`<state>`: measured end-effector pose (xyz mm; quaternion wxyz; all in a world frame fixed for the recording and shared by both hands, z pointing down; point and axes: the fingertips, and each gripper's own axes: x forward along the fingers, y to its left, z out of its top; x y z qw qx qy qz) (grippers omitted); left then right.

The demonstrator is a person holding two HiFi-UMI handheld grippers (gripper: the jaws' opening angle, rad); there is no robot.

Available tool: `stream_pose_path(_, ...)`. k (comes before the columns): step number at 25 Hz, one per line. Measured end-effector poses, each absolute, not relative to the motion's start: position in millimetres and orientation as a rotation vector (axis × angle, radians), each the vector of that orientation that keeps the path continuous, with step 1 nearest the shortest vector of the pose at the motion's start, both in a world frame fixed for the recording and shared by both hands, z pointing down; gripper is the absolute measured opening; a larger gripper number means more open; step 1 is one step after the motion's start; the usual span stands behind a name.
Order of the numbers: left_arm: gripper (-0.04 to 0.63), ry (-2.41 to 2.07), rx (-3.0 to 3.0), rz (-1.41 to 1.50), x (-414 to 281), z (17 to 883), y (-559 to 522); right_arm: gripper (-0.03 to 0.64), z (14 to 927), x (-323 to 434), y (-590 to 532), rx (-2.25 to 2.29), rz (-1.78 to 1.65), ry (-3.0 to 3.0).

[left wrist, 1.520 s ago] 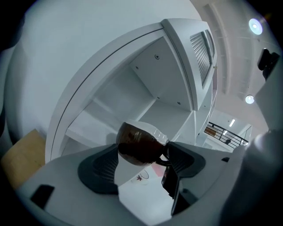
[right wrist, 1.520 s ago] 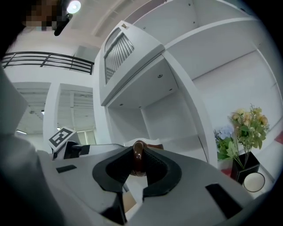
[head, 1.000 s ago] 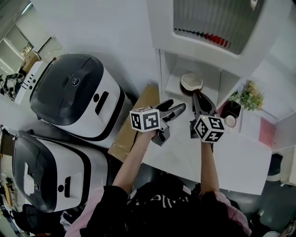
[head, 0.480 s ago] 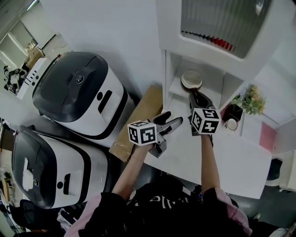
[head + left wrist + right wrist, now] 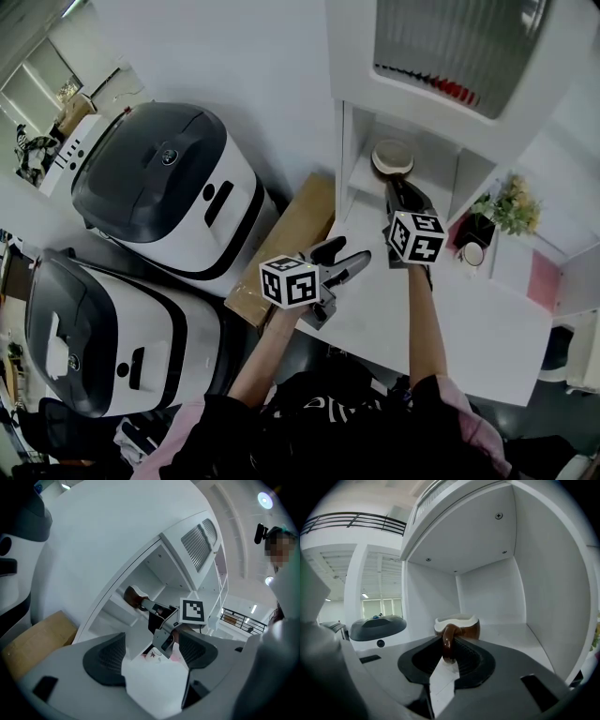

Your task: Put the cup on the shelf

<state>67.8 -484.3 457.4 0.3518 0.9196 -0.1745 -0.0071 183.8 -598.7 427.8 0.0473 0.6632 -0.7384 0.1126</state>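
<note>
**While the cup sits inside the shelf bay, only one gripper has work**

Seen from over the person's head, the right gripper (image 5: pixel 393 185) reaches up into the lower open bay of the white shelf (image 5: pixel 343 141), and the brown cup (image 5: pixel 392 157) with its pale inside is at its tip, within that bay. The left gripper (image 5: pixel 347 255) hangs lower and to the left, over the white table (image 5: pixel 473 323), well apart from the cup. Two bulky white-and-dark appliances (image 5: pixel 169 187) stand on the left, with a cardboard box (image 5: pixel 286 234) between them and the shelf. A potted plant (image 5: pixel 507 204) and a small white cup (image 5: pixel 472 253) sit to the right of the shelf.

From the left gripper view, its two dark pads (image 5: pixel 105 659) stand wide apart with nothing between them, so that tool is released and empty. Beyond them the other gripper stretches into the bay, with the brown cup at its end.

From the right gripper view, the jaws are clenched on the cup's curved handle (image 5: pixel 447 644), which stands upright between the pads. The cup body is upright just beyond the jaw tips, low over the bay floor and nearer the left wall than the right. The jaws hide its base, so I cannot tell whether it rests on the board
</note>
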Motion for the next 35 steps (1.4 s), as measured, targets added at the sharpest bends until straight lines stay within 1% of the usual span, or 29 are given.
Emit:
stream_pose_path(1,0.365,-0.454,2.387,-0.016,67,457,-483,0.084,428,184,-598,2.032,0.35,-2.253)
stream_pose_path(2,0.365,-0.457,2.394,-0.015,65,457,-481,0.107,428,184,-597,2.036,0.357,-2.254)
stream_pose_path(3,0.365,-0.46,2.399,-0.015,64,457,-480,0.166,429,183,-596,2.036,0.367,-2.258)
stream_pose_path(4,0.365,-0.464,2.402,-0.017,62,457,-479,0.201,429,183,-595,2.033,0.377,-2.265)
stream_pose_path(11,0.365,-0.479,2.414,-0.049,47,454,-468,0.202,422,175,-573,2.02,0.345,-2.287)
stream_pose_path(21,0.365,-0.46,2.478,-0.063,29,446,-430,0.199,412,155,-505,1.986,0.323,-2.35)
stream_pose_path(28,0.365,-0.432,2.576,-0.019,17,439,-385,0.193,414,118,-440,1.926,0.352,-2.414)
stream_pose_path(35,0.364,-0.417,2.686,0.04,4,437,-322,0.187,435,90,-365,1.898,0.426,-2.431)
